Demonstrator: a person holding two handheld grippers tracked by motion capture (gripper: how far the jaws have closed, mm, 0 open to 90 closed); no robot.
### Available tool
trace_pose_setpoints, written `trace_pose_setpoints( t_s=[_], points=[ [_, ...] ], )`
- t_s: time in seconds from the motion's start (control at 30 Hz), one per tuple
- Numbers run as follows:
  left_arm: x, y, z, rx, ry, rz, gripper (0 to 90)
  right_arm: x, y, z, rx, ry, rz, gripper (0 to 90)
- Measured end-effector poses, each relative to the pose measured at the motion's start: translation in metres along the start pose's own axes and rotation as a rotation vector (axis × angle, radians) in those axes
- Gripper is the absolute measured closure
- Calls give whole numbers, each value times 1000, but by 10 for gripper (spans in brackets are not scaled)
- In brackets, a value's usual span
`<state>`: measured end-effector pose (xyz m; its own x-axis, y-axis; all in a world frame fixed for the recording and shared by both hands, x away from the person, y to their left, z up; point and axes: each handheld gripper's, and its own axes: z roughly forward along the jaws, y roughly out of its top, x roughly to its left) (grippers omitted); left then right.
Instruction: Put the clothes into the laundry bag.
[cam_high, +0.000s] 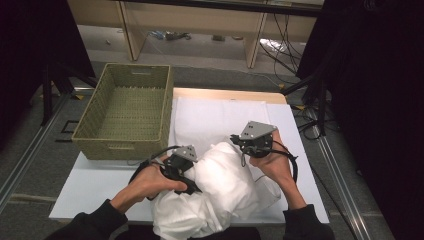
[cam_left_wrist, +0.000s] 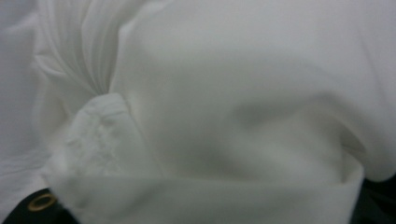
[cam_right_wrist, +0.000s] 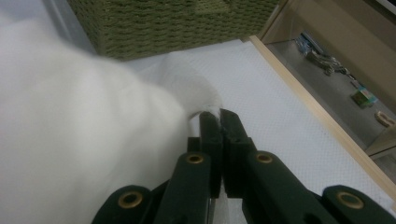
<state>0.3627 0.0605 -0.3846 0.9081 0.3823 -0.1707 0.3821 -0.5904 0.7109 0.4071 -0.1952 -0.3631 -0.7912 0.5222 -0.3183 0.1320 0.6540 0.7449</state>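
Woven green basket (cam_high: 125, 111), white table (cam_high: 300, 150)

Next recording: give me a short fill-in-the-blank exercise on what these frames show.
1. The right gripper is shut on a corner of the ___ cloth.
2. The woven basket stands at the table's far ___ corner in the high view.
3. Inside, the basket is ___.
4. The left gripper rests against the cloth's ___ side in the high view.

Missing words: white; left; empty; left

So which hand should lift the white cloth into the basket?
Probably the right. Its gripper is shut on an edge of the white cloth. The left gripper is buried in the bundle, though it lies nearer the green basket.
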Motion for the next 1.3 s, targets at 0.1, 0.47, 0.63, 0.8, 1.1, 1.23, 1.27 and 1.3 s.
trace_pose_setpoints(
  t_s=[0.1, 0.47, 0.63, 0.8, 1.1, 1.23, 1.27, 1.3],
  points=[
    [5, 0, 4, 25, 62, 3, 446, 3, 3, 0, 2, 8, -12, 900],
    [-8, 4, 71, 104, -116, 140, 479, 9, 2, 10, 23, 22, -22, 900],
    [16, 5, 49, 38, 67, -66, 550, 12, 8, -3, 10, 29, -49, 900],
    [26, 8, 51, 31, 148, -116, 465, 15, 9, -10, 18, 31, -44, 900],
    [26, 11, 88, -34, 138, -271, 252, 27, 5, -6, 52, 61, -55, 900],
    [12, 10, 67, -85, 130, -217, 220, 24, 0, -10, 51, 52, -47, 900],
    [9, 10, 61, -80, 118, -217, 193, 23, -1, -10, 55, 43, -29, 900],
    [7, 10, 55, -78, 103, -234, 173, 22, -3, -10, 57, 41, -25, 900]
  ],
)
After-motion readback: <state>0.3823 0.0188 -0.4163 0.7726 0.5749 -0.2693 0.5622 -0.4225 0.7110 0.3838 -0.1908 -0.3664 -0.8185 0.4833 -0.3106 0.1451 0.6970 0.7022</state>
